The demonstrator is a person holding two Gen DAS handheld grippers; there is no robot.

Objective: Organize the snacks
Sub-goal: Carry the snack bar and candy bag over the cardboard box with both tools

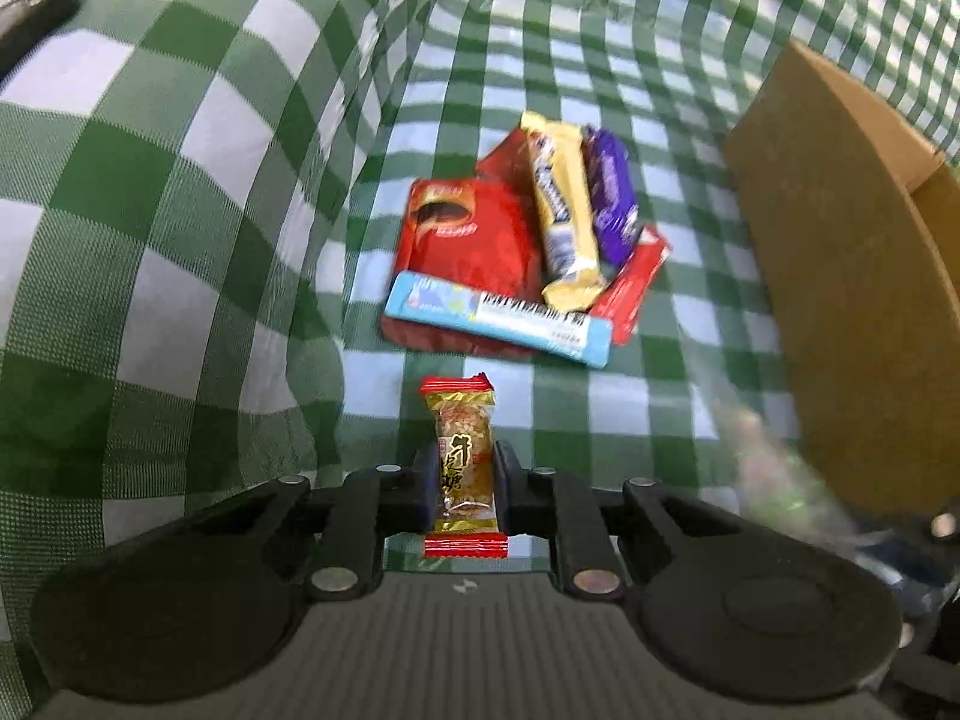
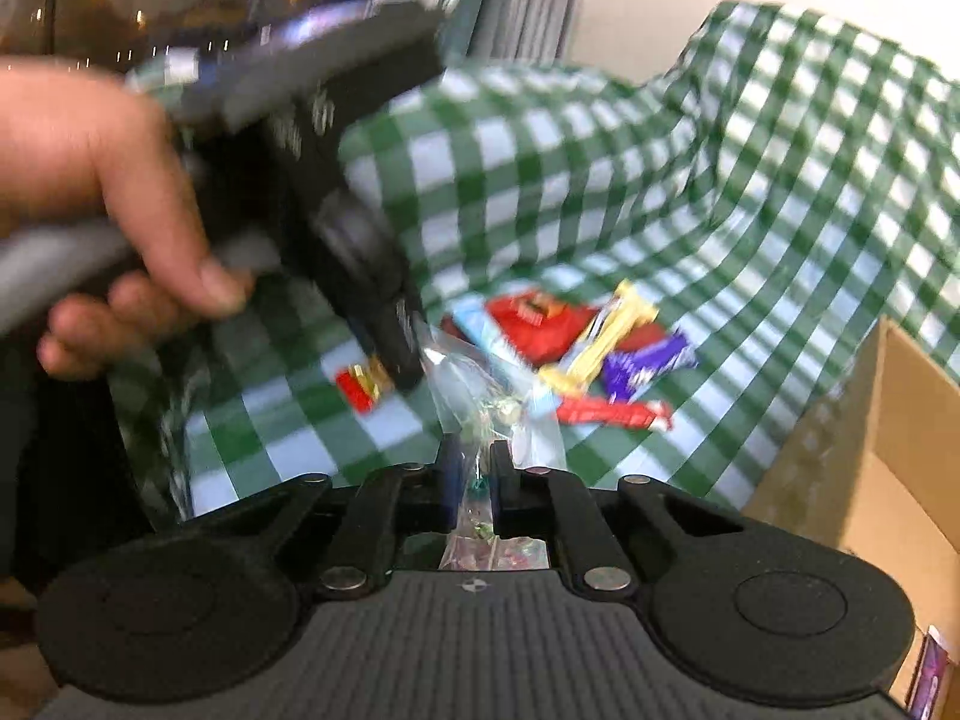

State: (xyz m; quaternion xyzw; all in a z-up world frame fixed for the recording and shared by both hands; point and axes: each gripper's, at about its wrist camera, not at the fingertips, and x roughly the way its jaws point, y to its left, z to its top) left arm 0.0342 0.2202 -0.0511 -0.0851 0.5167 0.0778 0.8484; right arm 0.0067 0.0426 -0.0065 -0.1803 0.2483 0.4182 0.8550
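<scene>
Green checked cloth [image 1: 180, 192] covers everything; cardboard box [image 1: 840, 300] at 3 o'clock, snack pile [image 1: 522, 240] at 12. Gold candy [image 1: 465, 462] is clamped by left gripper [image 1: 465, 468], clear bag [image 2: 480, 414] by right gripper [image 2: 477, 480]. Both should be lifted steadily, grips kept firm.

Both wrist views look steeply down, close – sharing, seemingly, the snack pile [image 1: 522, 240].
</scene>
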